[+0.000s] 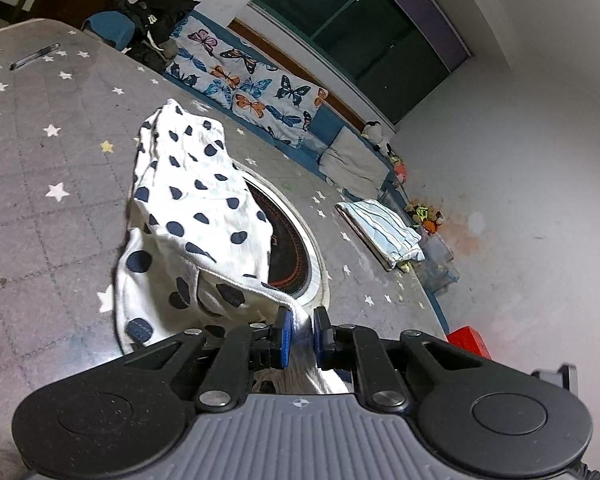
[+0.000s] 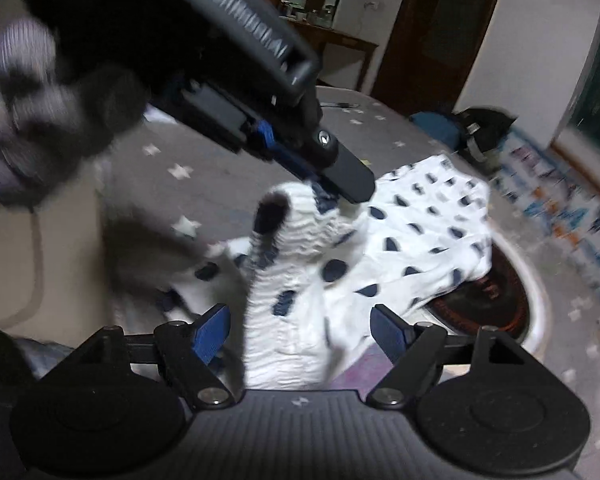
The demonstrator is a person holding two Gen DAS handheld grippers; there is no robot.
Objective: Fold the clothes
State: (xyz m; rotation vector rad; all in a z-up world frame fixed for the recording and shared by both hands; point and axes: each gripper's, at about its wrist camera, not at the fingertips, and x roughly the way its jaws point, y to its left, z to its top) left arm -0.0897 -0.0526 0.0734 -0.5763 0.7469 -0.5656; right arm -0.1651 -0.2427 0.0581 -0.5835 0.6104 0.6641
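Note:
A white garment with dark blue dots (image 1: pixel 188 204) lies crumpled on the grey star-patterned mat (image 1: pixel 40 208). My left gripper (image 1: pixel 300 334) is shut on its ribbed white hem, which runs up between the blue pads. In the right wrist view the same garment (image 2: pixel 420 232) spreads to the right, and a ridge of it (image 2: pixel 288 312) rises between the wide-apart fingers of my right gripper (image 2: pixel 300 334), which is open. The left gripper (image 2: pixel 332 190) shows above, blurred, pinching the cloth's edge.
A folded striped cloth (image 1: pixel 384 228) lies on the mat at the right. A round dark rug with a white rim (image 1: pixel 296 248) sits partly under the garment. A butterfly-print cushion (image 1: pixel 252 88) and dark bags (image 1: pixel 156 28) line the far edge. A pen (image 1: pixel 34 57) lies far left.

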